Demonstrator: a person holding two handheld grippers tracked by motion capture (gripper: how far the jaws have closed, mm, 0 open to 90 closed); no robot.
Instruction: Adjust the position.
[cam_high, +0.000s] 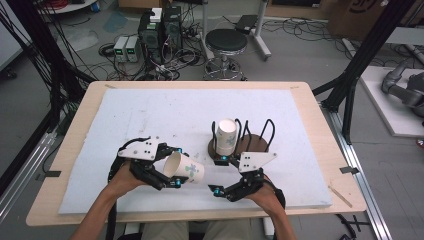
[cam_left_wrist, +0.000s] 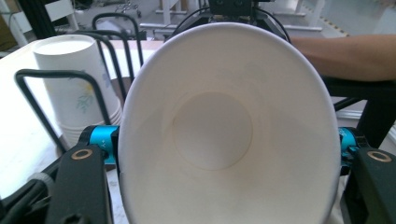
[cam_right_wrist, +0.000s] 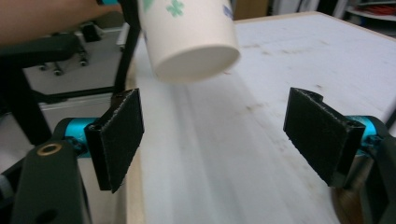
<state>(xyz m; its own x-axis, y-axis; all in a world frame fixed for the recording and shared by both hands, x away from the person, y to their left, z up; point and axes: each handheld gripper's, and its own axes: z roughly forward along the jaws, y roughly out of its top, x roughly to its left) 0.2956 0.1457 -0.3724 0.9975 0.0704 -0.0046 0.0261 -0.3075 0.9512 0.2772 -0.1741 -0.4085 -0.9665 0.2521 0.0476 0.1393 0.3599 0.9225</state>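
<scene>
- A white foam sheet (cam_high: 150, 115) is spread over the wooden table (cam_high: 75, 130), probably so that things are put down softly; all places below are given relative to the wire rack.
- The wire rack (cam_high: 250, 140) stands on this sheet, a little to the right of its middle. Its black loops are seen to keep cups upright.
- A stack of paper cups (cam_high: 226, 136) is set upside down in the left part of the rack, between the loops, so it cannot fall over.
- The single paper cup (cam_high: 184, 169) is held to the left of the rack and nearer to the person, lying on its side above the sheet. Its mouth is turned to the left gripper, its bottom to the rack, probably to be brought to the stack.
- The left gripper (cam_high: 167, 167) is closed on this cup: the rim part is pressed between both jaws, and the inside of the cup is looked into by its own camera.
- The right gripper (cam_high: 220, 175) is kept just in front of the rack with jaws wide apart and nothing between them; the cup bottom (cam_right_wrist: 196, 60) hangs beyond its pads (cam_right_wrist: 119, 137), not touched.
</scene>
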